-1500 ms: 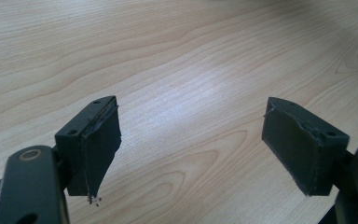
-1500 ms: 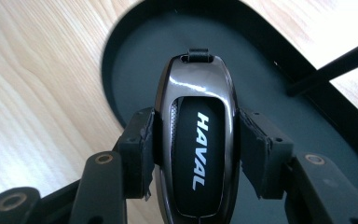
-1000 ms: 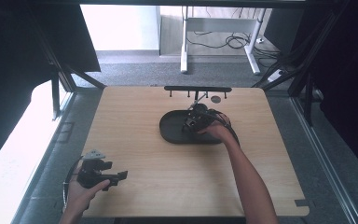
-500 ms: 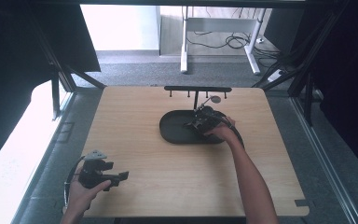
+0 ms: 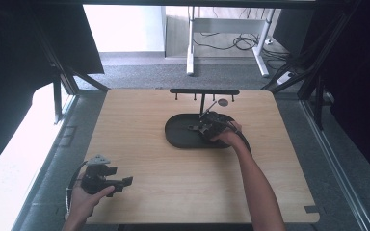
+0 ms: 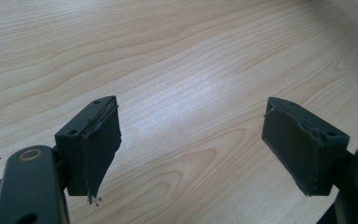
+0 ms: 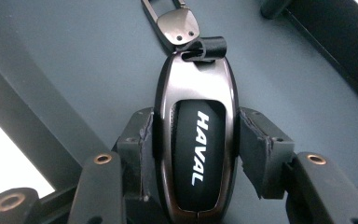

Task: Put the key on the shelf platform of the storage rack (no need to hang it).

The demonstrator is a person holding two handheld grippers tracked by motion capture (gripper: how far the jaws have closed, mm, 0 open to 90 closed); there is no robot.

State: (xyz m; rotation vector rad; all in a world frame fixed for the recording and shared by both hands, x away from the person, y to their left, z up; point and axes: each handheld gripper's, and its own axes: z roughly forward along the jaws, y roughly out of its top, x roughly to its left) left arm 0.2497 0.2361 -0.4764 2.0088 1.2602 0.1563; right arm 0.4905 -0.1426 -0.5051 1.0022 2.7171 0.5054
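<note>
**Right gripper clamping a HAVAL key fob over the dark tray**

Nearest the person, at the front left corner of the wooden table (image 5: 139,144), the left gripper (image 5: 125,181) is sitting in the left hand (image 5: 84,199), just above the boards. Its jaws are standing wide apart with nothing between them; in the left gripper view the two worn black pads (image 6: 103,140) are framing only bare wood grain. A cable is looping away from the gripper body toward the table's edge.

Farther out, right of the table's middle, the person's right forearm is stretching forward, and the right hand (image 5: 226,137) is carrying the right gripper (image 5: 207,127) over the right half of the dark oval tray (image 5: 180,134). The jaws are drawn narrow and pressing on the two long sides of a key fob (image 7: 196,144), a dark glossy oval in a metallic frame with the word HAVAL running along its face. The fob is pointing away from the camera, its strap loop and a metal clip (image 7: 177,23) at the far end, with the tray's grey floor lying behind it. Whether the fob is touching the tray floor I cannot tell.

Beyond the tray, near the far edge of the table, a black hanging rack (image 5: 204,91) with small hooks is standing on a thin post, and a small round tag (image 5: 223,102) is hanging near its right end
</note>
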